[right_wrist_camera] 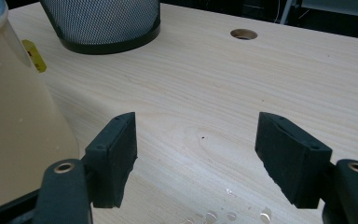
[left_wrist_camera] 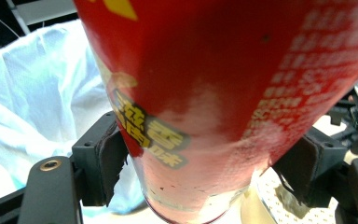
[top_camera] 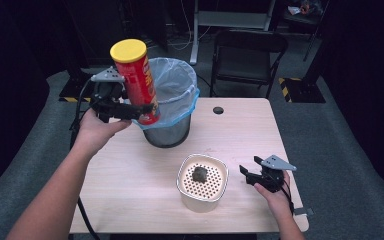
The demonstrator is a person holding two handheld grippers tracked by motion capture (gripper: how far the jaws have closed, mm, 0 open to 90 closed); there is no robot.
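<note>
Canister [top_camera: 136,82] clamped in left gripper [top_camera: 130,111] beside bin [top_camera: 172,90]; next: drop inside. Right gripper [top_camera: 250,175] jaws apart, idle.

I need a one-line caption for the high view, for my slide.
Left gripper holds a red chip can at the rim of a lined wire bin; right gripper rests open beside a perforated cream container.

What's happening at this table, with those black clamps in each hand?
A person's left gripper is clamped on a red crisp can with a yellow lid, holding it up beside the lined waste bin. The right gripper rests open on the table, next to a cream perforated container.
</note>
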